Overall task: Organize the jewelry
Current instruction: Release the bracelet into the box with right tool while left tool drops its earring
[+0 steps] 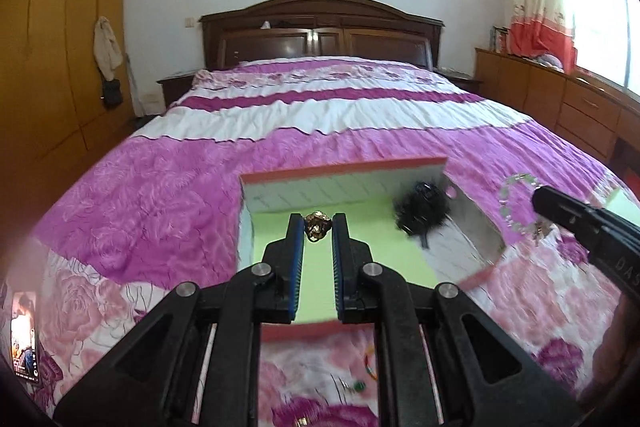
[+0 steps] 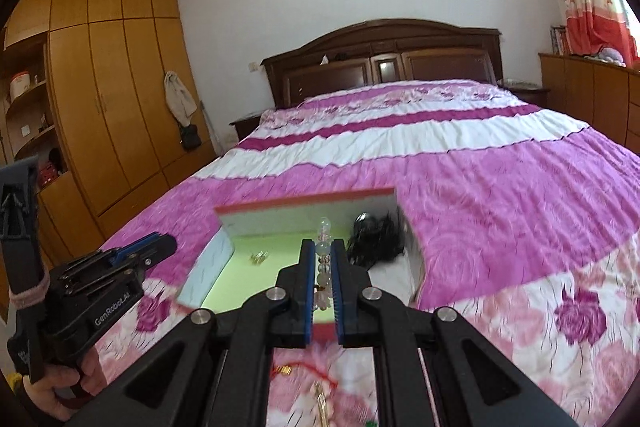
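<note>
Just ahead of and below both tongs sits the open box (image 1: 344, 169): left gripper (image 1: 319, 223) pinches a small gold piece (image 1: 318, 225) over its green floor, right gripper (image 2: 324, 259) pinches a clear bead bracelet (image 2: 324, 251) hanging lengthwise between its jaws.

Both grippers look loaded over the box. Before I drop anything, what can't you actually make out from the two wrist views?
- Left wrist view: the gold piece in the left gripper is too small and crumpled to identify.
- Right wrist view: the bead bracelet is mostly hidden by the right gripper.
- Both views: the black item in the box is blurred.
- Loose pieces on the bedspread are hidden behind the grippers.
</note>
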A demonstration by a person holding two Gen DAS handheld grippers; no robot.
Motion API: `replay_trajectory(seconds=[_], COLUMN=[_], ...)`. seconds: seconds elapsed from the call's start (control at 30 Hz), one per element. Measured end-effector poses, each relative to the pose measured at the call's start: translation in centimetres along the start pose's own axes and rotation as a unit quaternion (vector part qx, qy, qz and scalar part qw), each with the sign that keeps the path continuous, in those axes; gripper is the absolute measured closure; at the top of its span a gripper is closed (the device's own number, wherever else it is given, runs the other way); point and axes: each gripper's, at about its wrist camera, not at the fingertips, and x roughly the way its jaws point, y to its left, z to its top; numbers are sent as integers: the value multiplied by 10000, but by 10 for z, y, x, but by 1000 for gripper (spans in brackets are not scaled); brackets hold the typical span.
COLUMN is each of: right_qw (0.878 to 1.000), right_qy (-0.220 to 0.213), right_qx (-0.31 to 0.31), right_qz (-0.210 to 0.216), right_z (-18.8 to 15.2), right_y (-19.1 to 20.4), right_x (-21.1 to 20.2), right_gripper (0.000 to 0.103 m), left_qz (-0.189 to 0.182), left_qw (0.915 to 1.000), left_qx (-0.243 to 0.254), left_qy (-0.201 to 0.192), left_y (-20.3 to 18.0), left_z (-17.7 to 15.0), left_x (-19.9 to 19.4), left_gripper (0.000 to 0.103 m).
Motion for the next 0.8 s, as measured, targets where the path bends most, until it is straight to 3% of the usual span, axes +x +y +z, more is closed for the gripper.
replay_trajectory(seconds=[0.27, 0.8], right_qw=[9993, 9926], right_qy=[-118, 855], right_qx=[-70, 66], right_qz=[-338, -856], right_z=[13, -13], right_y=[-16, -56], right_x=[36, 117], right_gripper=[94, 94], left_qz=[127, 162], left_qw=[9999, 9919], left_qx=[-97, -97], left_qy=[31, 1260], left_y=[8, 9], left_z=[6, -22], left_x=[37, 111], left_gripper=[98, 98])
